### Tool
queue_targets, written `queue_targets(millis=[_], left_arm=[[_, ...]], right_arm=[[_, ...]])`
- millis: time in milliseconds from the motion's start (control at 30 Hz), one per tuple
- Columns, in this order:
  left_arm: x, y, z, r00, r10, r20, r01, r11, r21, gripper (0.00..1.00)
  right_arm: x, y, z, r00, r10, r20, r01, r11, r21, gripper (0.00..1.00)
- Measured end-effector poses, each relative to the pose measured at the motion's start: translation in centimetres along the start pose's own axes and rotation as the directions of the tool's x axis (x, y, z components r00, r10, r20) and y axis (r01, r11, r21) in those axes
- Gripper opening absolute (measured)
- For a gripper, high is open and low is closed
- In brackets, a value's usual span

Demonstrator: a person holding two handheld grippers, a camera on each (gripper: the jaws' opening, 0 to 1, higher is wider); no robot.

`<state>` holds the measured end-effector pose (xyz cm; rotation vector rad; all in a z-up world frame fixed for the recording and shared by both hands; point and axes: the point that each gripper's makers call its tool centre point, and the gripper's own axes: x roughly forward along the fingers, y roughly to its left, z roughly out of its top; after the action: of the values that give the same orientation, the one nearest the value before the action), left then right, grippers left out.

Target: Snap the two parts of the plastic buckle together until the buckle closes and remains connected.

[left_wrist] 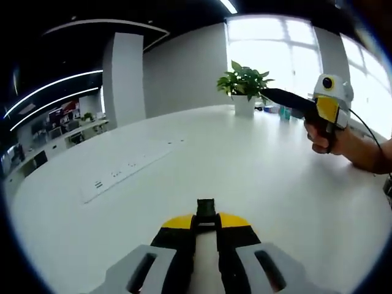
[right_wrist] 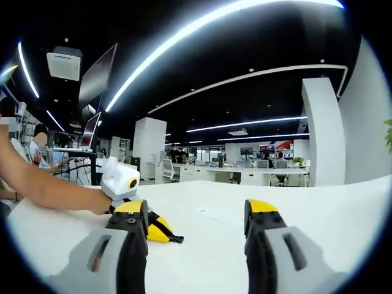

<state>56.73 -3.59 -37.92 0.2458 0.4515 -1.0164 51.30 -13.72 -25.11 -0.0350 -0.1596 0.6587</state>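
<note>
Down low in the left gripper view, the left gripper (left_wrist: 206, 223) has its jaws drawn close together, pinching a small black buckle part (left_wrist: 206, 209) at their tips, just above the white table (left_wrist: 257, 165). The right gripper (right_wrist: 199, 220) stands wide apart with nothing between its jaws. A potted plant (left_wrist: 244, 86) sits at the table's far edge.

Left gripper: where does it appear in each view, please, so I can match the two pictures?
Left gripper view: the left gripper rises at bottom centre, jaws closed on a black buckle part.
Right gripper view: the left gripper is at lower left, held in a hand.
Shared landmark: the white table under it.
</note>
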Motion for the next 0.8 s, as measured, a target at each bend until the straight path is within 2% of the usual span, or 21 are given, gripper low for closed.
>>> queue_targets(millis=[133, 367, 800], left_arm=[[0.3, 0.3, 0.2, 1.000, -0.004, -0.011, 0.004, 1.000, 0.010, 0.10], [0.7, 1.0, 1.0, 1.000, 0.005, 0.002, -0.005, 1.000, 0.001, 0.10], [3.0, 1.4, 1.9, 1.000, 0.013, 0.001, -0.013, 1.000, -0.005, 0.10]], right_arm=[[0.0, 0.0, -0.1, 1.000, 0.000, -0.002, 0.000, 1.000, -0.001, 0.63], [0.1, 0.2, -0.3, 1.000, 0.004, -0.009, -0.004, 1.000, 0.001, 0.63], [0.0, 0.0, 0.0, 1.000, -0.002, -0.005, 0.002, 1.000, 0.002, 0.62]])
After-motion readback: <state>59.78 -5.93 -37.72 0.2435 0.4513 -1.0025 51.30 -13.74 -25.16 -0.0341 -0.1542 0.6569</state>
